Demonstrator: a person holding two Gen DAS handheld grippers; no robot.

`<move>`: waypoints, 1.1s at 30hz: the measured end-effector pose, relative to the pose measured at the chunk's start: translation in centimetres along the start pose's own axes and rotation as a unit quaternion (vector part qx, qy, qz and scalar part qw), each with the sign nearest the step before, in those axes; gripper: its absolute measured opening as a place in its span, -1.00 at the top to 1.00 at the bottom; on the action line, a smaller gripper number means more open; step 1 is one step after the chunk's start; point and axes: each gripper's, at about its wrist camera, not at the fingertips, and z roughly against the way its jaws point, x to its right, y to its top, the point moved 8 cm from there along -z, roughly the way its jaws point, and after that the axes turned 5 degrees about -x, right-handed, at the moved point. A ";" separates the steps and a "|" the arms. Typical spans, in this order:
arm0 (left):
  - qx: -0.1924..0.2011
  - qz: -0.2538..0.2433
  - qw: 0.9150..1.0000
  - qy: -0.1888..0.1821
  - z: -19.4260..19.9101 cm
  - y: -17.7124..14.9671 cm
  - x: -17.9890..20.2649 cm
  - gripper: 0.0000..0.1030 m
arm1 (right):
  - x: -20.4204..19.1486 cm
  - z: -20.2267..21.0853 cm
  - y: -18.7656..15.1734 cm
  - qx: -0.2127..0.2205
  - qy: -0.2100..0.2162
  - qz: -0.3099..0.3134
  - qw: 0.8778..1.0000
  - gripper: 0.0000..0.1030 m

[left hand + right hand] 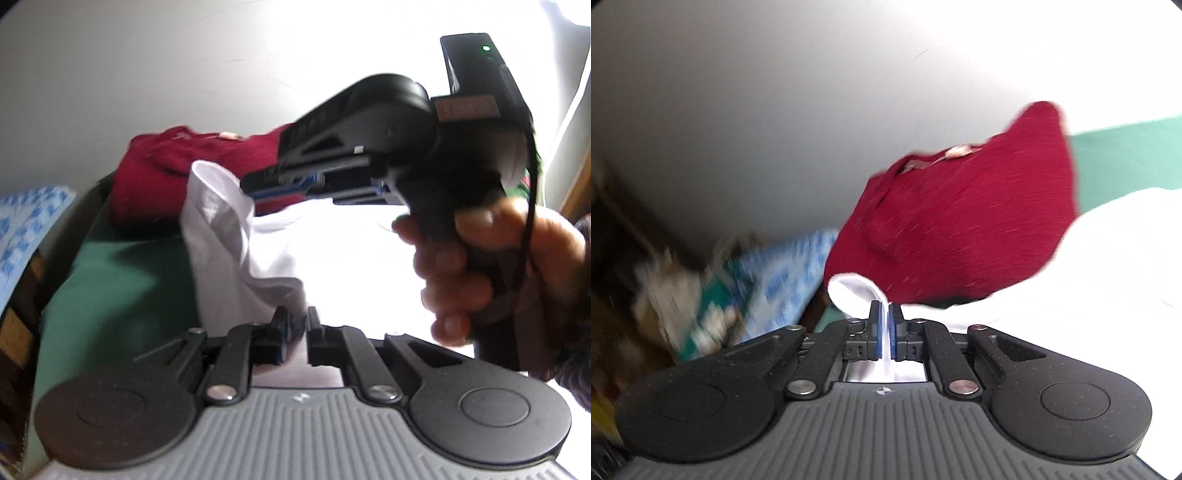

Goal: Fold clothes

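A green surface [122, 280] is being covered in part by clothes; whether it is a worktop or a bed cannot be told. A white garment [258, 236] is being spread over it, brightly lit and blurred, so its long axis and the way it points cannot be read. Just behind it, a dark red garment [960, 221] is being kept in a folded heap on the green surface, touching the white cloth. A blue and white patterned cloth [26, 225] is being seen off to the side, beyond the green edge.

An edge of the white garment is being pinched by the left claw [297, 325], its two fingers drawn close on the cloth. Another raised fold of the same garment is being clamped by the right claw [885, 325], with the fabric passing between its blue pads [874, 332]. The right claw's handle is being gripped by a hand [491, 273], seen from the left wrist view.
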 end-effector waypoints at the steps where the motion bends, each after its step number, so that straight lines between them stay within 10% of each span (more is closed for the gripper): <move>1: 0.000 -0.004 1.000 -0.003 0.2 0.0 0.5 0.76 | 0.8 0.7 0.3 0.007 0.003 -0.016 1.000 0.96; 6: -0.014 -0.025 0.999 0.017 1.6 -1.7 1.9 0.33 | 4.0 3.3 0.3 0.014 -0.014 -0.045 0.999 0.92; 13: -0.049 -0.025 0.995 0.088 1.8 -4.4 -0.5 -0.10 | 3.0 1.6 -3.0 -0.035 0.003 0.001 0.999 0.20; 20: -0.085 0.024 0.992 0.092 5.3 -9.2 -0.9 -0.19 | 1.6 -1.4 -3.1 -0.027 -0.020 0.045 0.998 -0.14; 26: -0.115 0.066 0.987 0.096 8.3 -13.4 -1.3 -0.21 | 0.6 -3.1 -3.6 -0.042 -0.005 0.086 0.995 0.19; 28: -0.124 0.079 0.984 0.096 9.2 -14.6 -1.3 -0.21 | 0.3 -3.5 -3.7 -0.057 -0.011 0.103 0.993 0.93; 33: -0.138 0.098 0.980 0.102 11.3 -16.7 -0.8 -0.21 | 0.4 -2.3 -2.9 -0.051 -0.001 0.091 0.995 0.92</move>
